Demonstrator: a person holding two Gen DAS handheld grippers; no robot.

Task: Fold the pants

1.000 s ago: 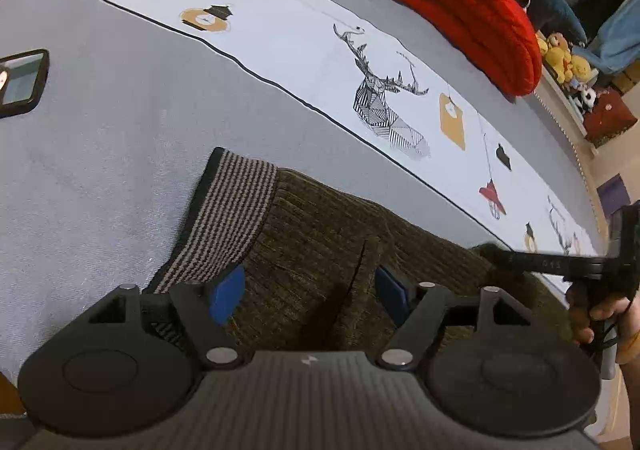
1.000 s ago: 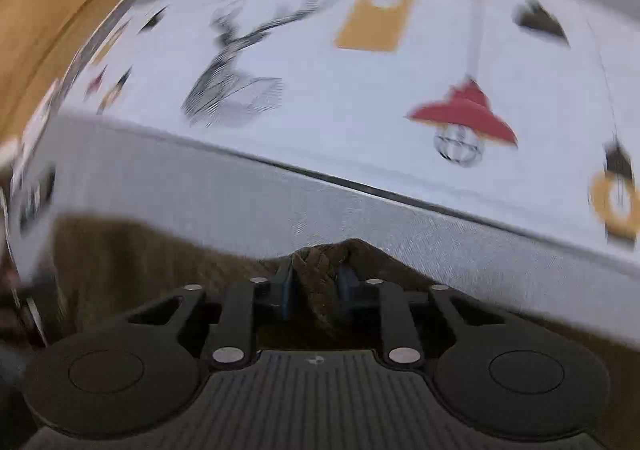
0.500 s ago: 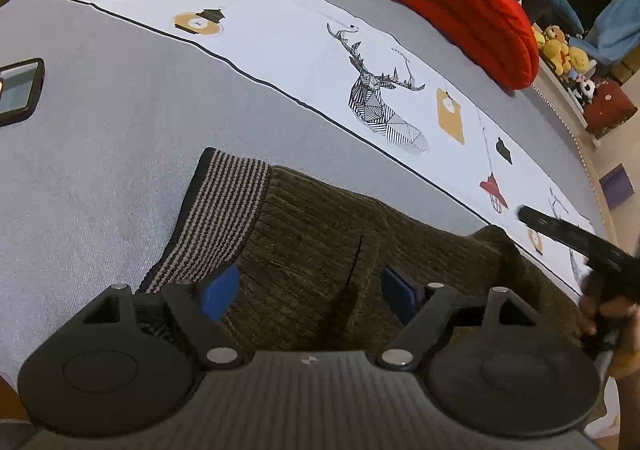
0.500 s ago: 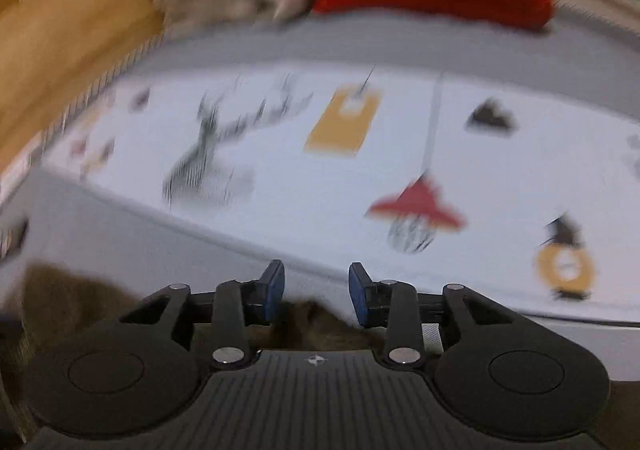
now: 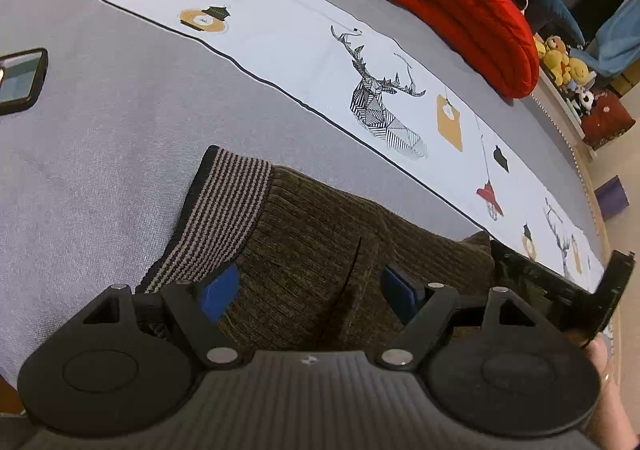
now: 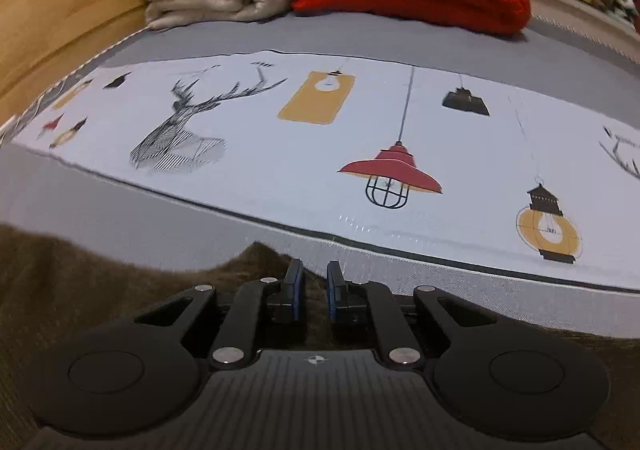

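A pair of brown ribbed knit pants [image 5: 320, 250] is seen lying on a grey bedspread [image 5: 100, 153], its striped waistband [image 5: 224, 217] flat at one end. The left gripper [image 5: 308, 286] is held wide open over the cloth near the waistband, nothing being gripped. The right gripper [image 6: 312, 286], whose jaws have just been closing, is pinched on a raised corner of the pants. The folding is judged barely begun: one corner is taken, and no finished fold can be made out.

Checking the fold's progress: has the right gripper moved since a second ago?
Yes. The right gripper swung right along the deer print and has just closed on the pants again.
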